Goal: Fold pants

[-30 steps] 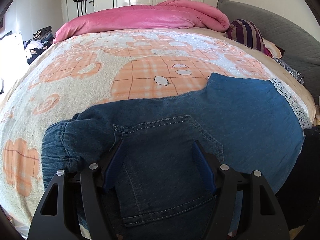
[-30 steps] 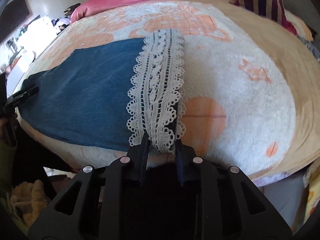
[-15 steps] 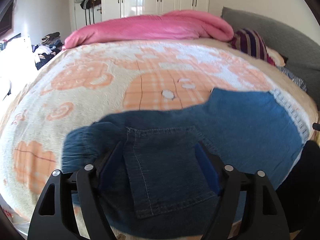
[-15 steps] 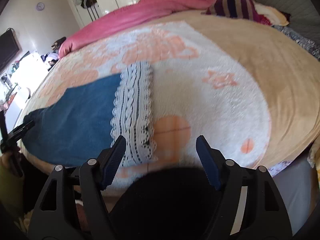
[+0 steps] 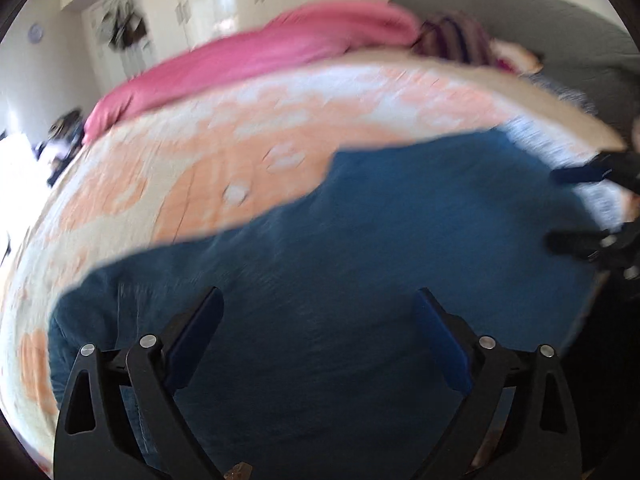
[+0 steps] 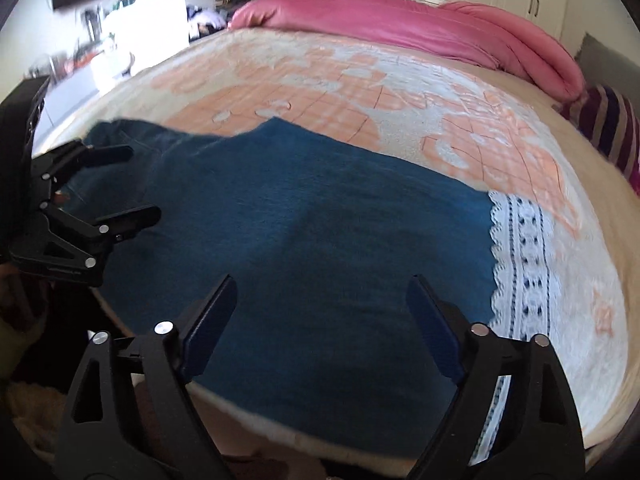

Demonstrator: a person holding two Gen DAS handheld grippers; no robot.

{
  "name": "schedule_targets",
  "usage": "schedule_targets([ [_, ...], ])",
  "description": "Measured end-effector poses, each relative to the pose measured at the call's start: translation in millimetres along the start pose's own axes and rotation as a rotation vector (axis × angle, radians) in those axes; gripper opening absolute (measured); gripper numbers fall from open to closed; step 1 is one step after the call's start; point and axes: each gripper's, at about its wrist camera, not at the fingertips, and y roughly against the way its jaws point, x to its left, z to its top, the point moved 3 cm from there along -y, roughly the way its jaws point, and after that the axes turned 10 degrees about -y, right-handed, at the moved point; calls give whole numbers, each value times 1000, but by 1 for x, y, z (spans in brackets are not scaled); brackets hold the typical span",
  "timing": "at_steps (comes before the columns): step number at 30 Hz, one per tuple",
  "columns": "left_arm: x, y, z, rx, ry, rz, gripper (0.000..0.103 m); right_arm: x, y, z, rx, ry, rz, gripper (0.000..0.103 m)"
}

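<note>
On the near edge of the bed's orange-and-white blanket [image 6: 360, 92] the blue pants [image 6: 304, 216] lie flat, their lace hem [image 6: 520, 276] to my right. My left gripper [image 5: 316, 300] and right gripper [image 6: 320, 284] both hover above the denim, jaws opening wide, gripping nothing.

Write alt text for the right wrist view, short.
Blue denim pants with a white lace hem lie flat along the near edge of a bed covered by an orange-and-white blanket. The right gripper hangs above them, jaws opening with nothing gripped. The left gripper is over the waist end at left, and a pink duvet lies behind.
</note>
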Motion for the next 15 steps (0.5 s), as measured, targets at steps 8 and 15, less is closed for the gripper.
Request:
schedule_targets([
  [8,57,-2,-24,-36,215,-96,97,-57,-14,-15,77,-175,-31,84],
  [15,50,2,-21,-48,163,-76,96,-60,-3,-16,28,-209,-2,84],
])
